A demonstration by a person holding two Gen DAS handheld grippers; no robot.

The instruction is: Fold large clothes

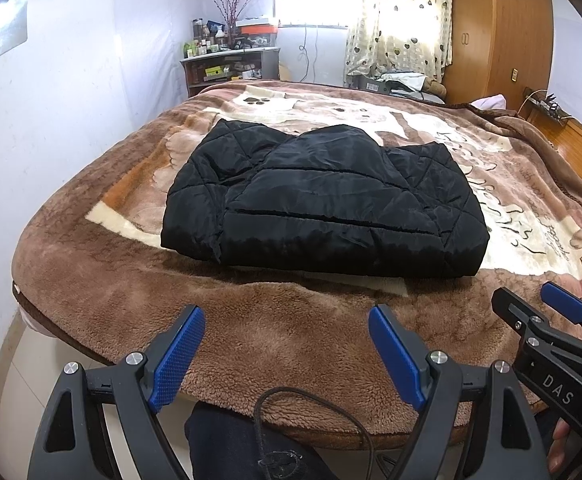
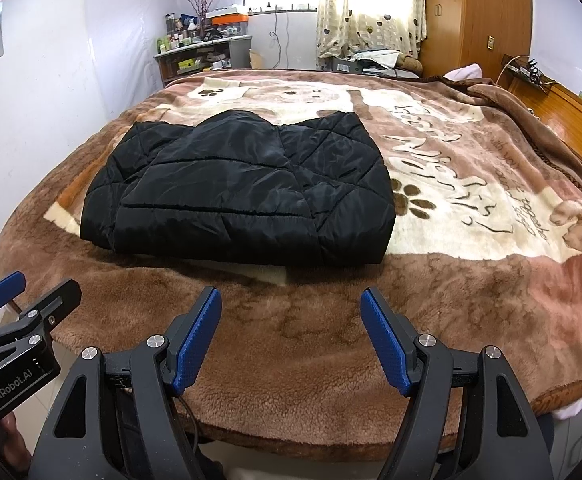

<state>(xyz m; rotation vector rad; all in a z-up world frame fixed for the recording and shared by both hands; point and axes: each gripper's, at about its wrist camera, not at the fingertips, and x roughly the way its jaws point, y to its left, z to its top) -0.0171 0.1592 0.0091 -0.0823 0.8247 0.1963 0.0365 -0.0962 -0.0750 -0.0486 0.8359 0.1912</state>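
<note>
Support surface: a bed (image 1: 91, 280), covered edge to edge by a plush brown blanket (image 2: 331, 340) with a cream centre panel printed with paw prints, puppy figures and script lettering. Lying directly on the blanket: one black quilted jacket (image 1: 323, 204), folded into a compact rectangular bundle, flat, on the near-left part of the cream panel. Its near edge runs roughly parallel to the bed's near edge. Blanket pile is rumpled along the right side.

Black grippers, blue ridged fingers (image 1: 179, 356)
</note>
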